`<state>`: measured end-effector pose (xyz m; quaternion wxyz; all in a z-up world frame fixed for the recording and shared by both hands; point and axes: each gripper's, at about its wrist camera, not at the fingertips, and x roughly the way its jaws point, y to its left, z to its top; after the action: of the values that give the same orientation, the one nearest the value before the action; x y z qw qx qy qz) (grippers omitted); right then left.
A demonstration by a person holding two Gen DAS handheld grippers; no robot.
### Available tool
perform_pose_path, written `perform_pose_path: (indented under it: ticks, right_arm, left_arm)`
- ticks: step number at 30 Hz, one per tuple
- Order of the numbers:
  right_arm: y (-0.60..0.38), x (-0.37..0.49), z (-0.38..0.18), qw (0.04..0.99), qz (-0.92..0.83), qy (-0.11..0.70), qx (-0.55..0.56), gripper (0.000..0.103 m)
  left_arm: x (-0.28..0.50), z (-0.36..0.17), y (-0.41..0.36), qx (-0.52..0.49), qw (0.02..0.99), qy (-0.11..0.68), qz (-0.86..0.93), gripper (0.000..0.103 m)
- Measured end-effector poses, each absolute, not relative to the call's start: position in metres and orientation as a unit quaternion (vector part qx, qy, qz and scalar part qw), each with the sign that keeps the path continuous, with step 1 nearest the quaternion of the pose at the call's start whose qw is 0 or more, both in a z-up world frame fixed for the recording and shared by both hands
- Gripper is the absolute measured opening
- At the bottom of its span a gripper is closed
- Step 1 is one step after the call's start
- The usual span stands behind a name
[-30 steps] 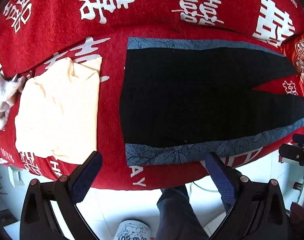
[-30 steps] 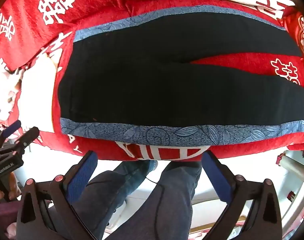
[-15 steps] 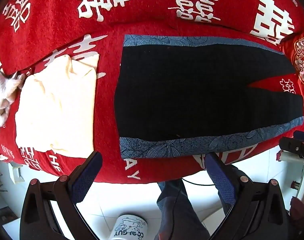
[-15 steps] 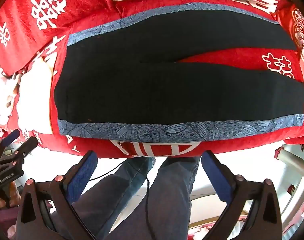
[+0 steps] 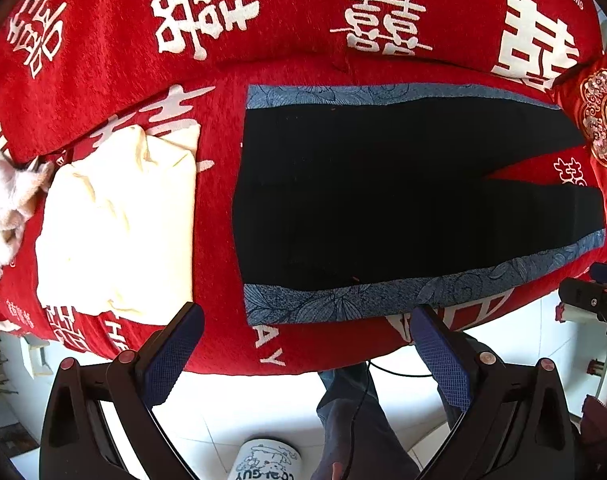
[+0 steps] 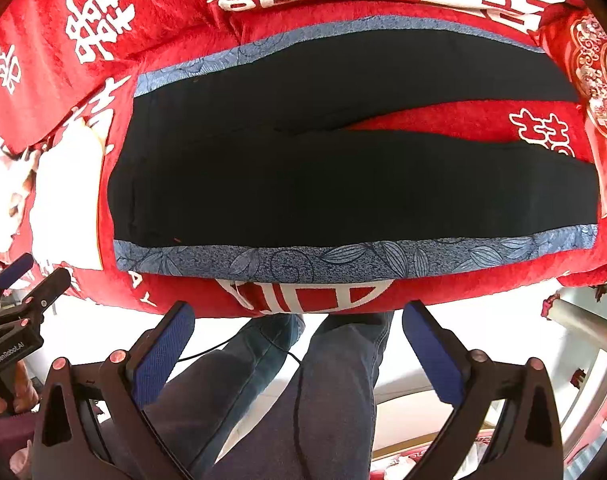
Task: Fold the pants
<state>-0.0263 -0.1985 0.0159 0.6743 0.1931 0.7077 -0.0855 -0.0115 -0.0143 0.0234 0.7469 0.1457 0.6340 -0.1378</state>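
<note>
Black pants (image 5: 383,200) (image 6: 323,184) with blue leaf-patterned side stripes lie flat on a red sofa seat, waist to the left, the two legs spreading apart to the right. My left gripper (image 5: 303,344) hangs open just off the seat's front edge, below the near stripe (image 5: 383,296) at the waist end. Below the middle of the near stripe (image 6: 343,258), my right gripper (image 6: 299,336) is also open and holds nothing. Neither gripper touches the pants.
A cream folded garment (image 5: 119,224) lies left of the pants, with a white fluffy item (image 5: 3,208) beyond it. A red embroidered cushion (image 5: 599,120) sits at the right end. The person's jeans-clad legs (image 6: 303,392) stand below on white floor, by a mug (image 5: 269,460).
Both grippers have drawn back and down a little from the sofa, so the pants sit slightly higher in both views. The pants have not moved and both grippers stay open.
</note>
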Motion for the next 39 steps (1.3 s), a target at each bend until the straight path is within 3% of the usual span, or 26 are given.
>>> perform_pose_path:
  ticks: [39]
  right_arm:
    - [-0.178, -0.032, 0.036, 0.686, -0.111, 0.697, 0.174, 0.103]
  left_arm:
    - [-0.017, 0.029, 0.003, 0.147, 0.758, 0.621, -0.133, 0.103]
